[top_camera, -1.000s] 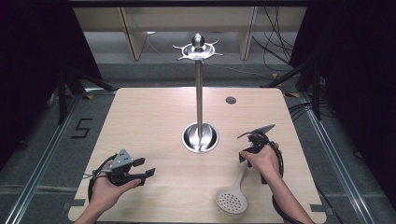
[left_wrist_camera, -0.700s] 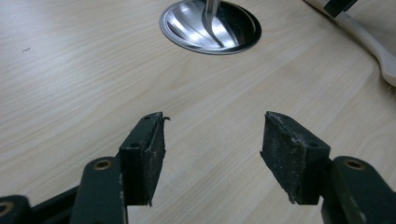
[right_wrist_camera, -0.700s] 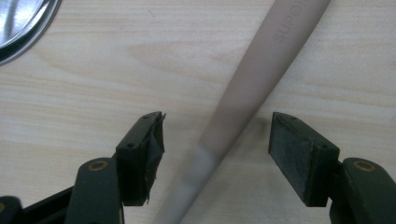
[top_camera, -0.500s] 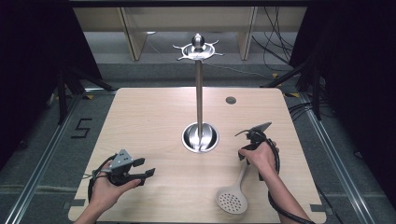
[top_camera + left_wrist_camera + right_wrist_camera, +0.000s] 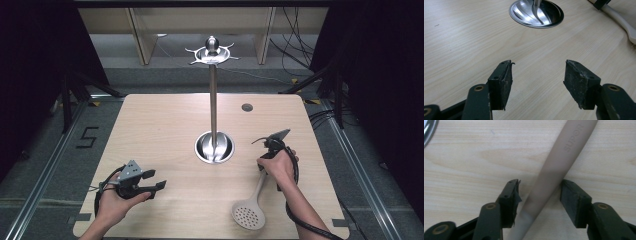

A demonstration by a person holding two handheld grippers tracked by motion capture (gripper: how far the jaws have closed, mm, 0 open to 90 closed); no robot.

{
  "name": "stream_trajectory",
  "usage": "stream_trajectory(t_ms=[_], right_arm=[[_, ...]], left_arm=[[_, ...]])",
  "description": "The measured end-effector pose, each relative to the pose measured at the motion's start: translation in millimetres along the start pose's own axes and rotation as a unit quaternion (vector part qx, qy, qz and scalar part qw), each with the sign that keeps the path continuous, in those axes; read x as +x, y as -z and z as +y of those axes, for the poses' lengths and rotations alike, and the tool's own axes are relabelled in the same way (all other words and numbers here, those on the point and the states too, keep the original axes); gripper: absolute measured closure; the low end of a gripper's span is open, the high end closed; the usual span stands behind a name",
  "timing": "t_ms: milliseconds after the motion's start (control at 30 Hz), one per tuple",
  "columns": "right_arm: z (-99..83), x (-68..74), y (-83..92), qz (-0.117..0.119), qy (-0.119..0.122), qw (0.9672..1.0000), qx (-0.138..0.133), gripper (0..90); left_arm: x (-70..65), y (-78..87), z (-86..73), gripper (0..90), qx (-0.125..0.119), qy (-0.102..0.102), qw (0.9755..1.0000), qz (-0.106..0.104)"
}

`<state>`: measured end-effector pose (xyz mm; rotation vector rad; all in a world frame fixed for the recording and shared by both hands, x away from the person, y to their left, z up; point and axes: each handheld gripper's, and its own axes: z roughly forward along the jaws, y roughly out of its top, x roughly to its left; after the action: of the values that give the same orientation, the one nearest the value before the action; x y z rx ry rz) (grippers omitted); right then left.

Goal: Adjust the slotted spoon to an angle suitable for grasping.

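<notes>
High view first: a slotted spatula [image 5: 254, 205] lies on the near right part of the wooden table [image 5: 165, 130], its perforated head nearest the person and its pale handle running away and slightly right, toward the far side. The right gripper [image 5: 264, 165] is set down over the far stretch of that handle, with the person's right hand wrapped around the gripper body.

In the right gripper view the handle [image 5: 554, 175] (the lettering SUPOR is legible on it) passes diagonally between the two black jaws, from lower left to upper right. The jaws have just been closing and now bracket the handle, but it lies askew to them: the right pad [image 5: 574, 200] looks close against it, while a sliver of table appears to remain between the handle and the left pad [image 5: 510, 200]. I judge the grip as not yet made; the jaws need to close further before the pads clamp it.

The left gripper [image 5: 155, 186] rests well apart at the near left, its jaws spread with nothing between them, pointing toward the round steel base [image 5: 536, 13] of the utensil stand [image 5: 213, 100] at the table's middle. The right hand is plainly the nearer one for this pick.
</notes>
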<state>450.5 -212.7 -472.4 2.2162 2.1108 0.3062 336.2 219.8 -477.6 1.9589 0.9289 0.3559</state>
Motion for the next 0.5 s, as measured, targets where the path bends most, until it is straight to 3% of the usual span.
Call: stream_trajectory(t_ms=[33,100,133,167,200,500], right_arm=[[-0.1,-1.9,0.5,-0.002,0.012,0.9999,0.003,54.9],[2.1,-2.9,1.6,-0.004,0.012,0.9998,0.018,58.6],[2.5,-7.2,-0.7,-0.006,0.041,0.9991,0.007,58.8],[3.5,-4.9,0.5,-0.002,0.011,0.9998,0.015,59.0],[3.7,-4.6,0.1,0.000,0.006,0.9999,0.011,59.1],[4.9,-3.5,0.8,0.005,0.002,0.9998,0.018,66.0]], left_arm=[[0.0,0.0,0.1,38.6,0.001,0.000,1.0000,-0.001],[0.7,0.1,0.2,38.6,0.000,-0.007,1.0000,0.000],[1.1,-0.3,0.1,38.6,-0.002,-0.010,0.9999,0.000],[1.0,-0.5,0.0,38.6,-0.003,-0.010,0.9999,0.002],[1.0,-0.5,-0.1,38.6,-0.002,-0.011,0.9999,0.003],[0.9,-0.7,-0.1,38.7,-0.002,-0.012,0.9999,0.001]])
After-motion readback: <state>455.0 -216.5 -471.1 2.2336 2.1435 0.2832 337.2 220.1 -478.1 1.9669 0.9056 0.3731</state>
